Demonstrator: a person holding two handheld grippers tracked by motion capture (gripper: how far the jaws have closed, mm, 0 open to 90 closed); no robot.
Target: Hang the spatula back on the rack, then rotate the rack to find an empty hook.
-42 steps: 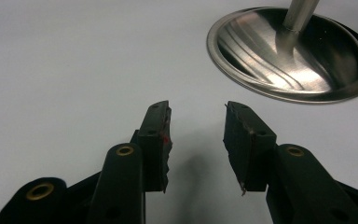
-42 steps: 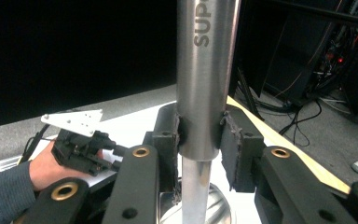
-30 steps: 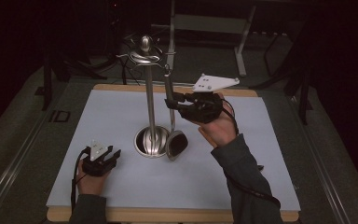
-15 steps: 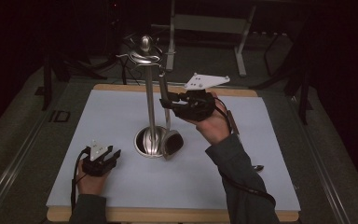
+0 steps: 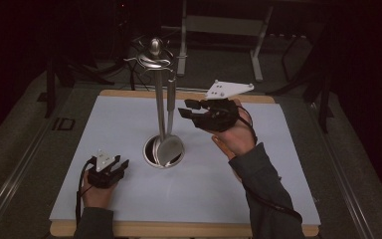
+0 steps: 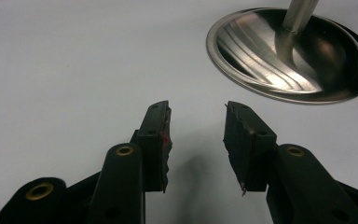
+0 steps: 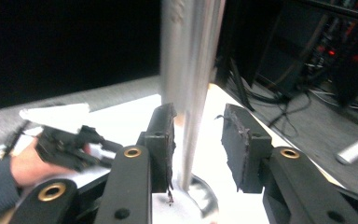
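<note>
Right hand-held gripper [image 5: 188, 108] hovered open beside the spoon [image 5: 169, 130]!
Left hand-held gripper [image 5: 121, 166] rested open on the table [image 5: 278, 179].

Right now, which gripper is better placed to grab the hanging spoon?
Right. The right gripper is raised, open, beside the spoon on the stand. The left gripper rests open on the table, apart.
</note>
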